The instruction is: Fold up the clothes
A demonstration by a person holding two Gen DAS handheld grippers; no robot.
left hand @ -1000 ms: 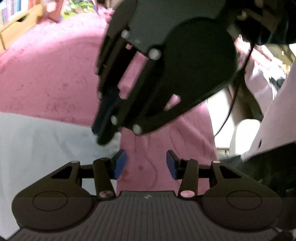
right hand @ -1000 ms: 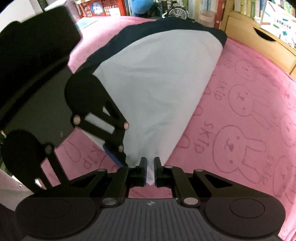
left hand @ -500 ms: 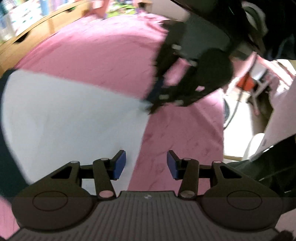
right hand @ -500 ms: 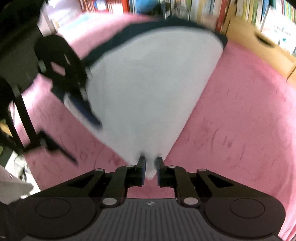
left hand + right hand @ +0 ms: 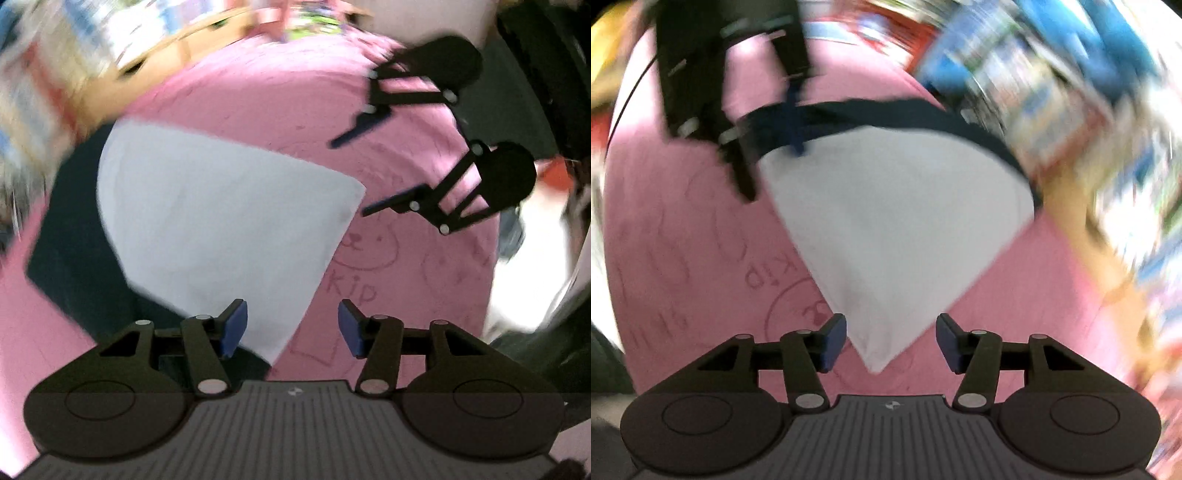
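Observation:
A white garment with dark navy trim (image 5: 221, 229) lies flat on a pink bunny-print blanket (image 5: 295, 110); it also shows in the right wrist view (image 5: 897, 229). My left gripper (image 5: 291, 326) is open and empty, just above the garment's near corner. My right gripper (image 5: 891, 341) is open and empty, its jaws either side of another corner lying on the blanket. The right gripper also shows in the left wrist view (image 5: 354, 170), open, beyond the garment. The left gripper shows in the right wrist view (image 5: 768, 162) at the garment's far left edge.
The pink blanket (image 5: 683, 240) covers the whole work surface. Wooden shelves with books (image 5: 110, 55) stand behind it; they show blurred in the right wrist view (image 5: 1089, 110). At the blanket's right edge (image 5: 491, 258) the surface drops off to a light floor.
My right gripper was shut on the garment's corner and has opened, leaving the corner on the blanket. Both grippers have swung apart and pulled back; both views are motion-blurred.

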